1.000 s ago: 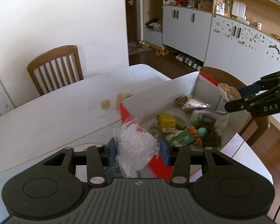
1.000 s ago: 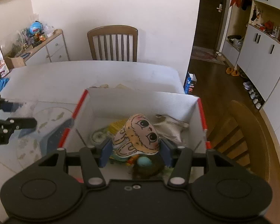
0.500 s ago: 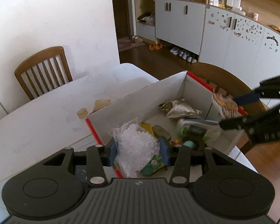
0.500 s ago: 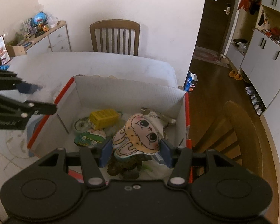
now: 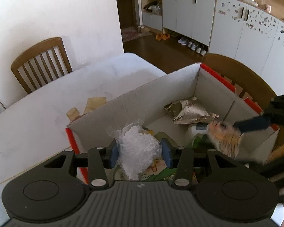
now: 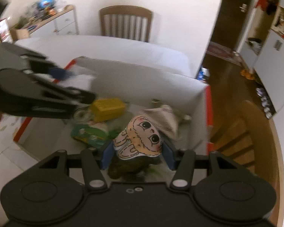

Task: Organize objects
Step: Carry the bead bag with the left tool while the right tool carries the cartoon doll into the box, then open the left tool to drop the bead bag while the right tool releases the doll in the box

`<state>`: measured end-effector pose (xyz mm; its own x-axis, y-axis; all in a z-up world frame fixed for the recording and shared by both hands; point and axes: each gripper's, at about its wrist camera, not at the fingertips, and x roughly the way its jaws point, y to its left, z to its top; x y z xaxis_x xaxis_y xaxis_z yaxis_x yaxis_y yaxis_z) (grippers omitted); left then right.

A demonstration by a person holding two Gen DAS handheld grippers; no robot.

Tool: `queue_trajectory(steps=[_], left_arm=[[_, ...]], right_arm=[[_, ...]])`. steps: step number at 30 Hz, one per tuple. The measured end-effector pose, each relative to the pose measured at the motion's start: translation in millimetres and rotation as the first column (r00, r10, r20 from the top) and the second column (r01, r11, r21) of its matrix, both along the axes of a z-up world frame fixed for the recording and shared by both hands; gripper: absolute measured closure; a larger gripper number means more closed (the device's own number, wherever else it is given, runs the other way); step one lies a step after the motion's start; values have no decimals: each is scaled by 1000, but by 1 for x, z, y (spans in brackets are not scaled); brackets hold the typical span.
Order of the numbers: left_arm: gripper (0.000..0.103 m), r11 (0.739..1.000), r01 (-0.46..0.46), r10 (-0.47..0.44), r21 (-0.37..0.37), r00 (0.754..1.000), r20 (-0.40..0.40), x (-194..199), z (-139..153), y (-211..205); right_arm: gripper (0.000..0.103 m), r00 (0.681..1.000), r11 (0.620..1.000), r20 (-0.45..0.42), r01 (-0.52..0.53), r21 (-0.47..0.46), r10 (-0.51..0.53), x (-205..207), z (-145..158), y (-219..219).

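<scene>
Over an open white cardboard box with red-taped edges (image 5: 151,94), the left gripper (image 5: 140,151) clamps a clear plastic bag of white pellets (image 5: 140,149). The right gripper (image 6: 136,151) grips a flat cartoon-rabbit pouch (image 6: 140,141) above the box's clutter. A crumpled silver foil packet (image 5: 189,111) lies inside.

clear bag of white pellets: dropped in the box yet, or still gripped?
Still gripped. The clear bag of white pellets sits pinched between the left tongs' blue pads, hanging over the open white cardboard box.
</scene>
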<state>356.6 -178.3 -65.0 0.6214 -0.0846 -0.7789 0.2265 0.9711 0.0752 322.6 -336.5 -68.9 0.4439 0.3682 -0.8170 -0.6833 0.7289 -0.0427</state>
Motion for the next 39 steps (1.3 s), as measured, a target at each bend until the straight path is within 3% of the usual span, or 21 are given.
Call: queue_trajectory(steps=[3, 10, 27, 29, 33, 39], left_arm=[[57, 1000, 12, -12, 10, 1000, -8, 5, -6, -6], [57, 999, 39, -38, 17, 999, -29, 18, -17, -21], [56, 998, 63, -61, 16, 991, -119, 40, -41, -45], [52, 998, 61, -59, 17, 991, -116, 40, -41, -45], [35, 998, 58, -55, 19, 994, -96, 37, -39, -46], [35, 998, 54, -53, 13, 996, -78, 29, -32, -44]], right_arm=[[49, 999, 999, -16, -34, -31, 34, 0, -9, 8], [49, 996, 999, -94, -2, -38, -2, 13, -27, 10], [46, 989, 999, -139, 43, -13, -45, 19, -42, 1], [45, 989, 999, -137, 50, -5, -50, 19, -41, 0], [41, 989, 998, -140, 57, 17, -54, 19, -38, -7], [36, 989, 996, -136, 71, 61, -63, 14, -28, -16]])
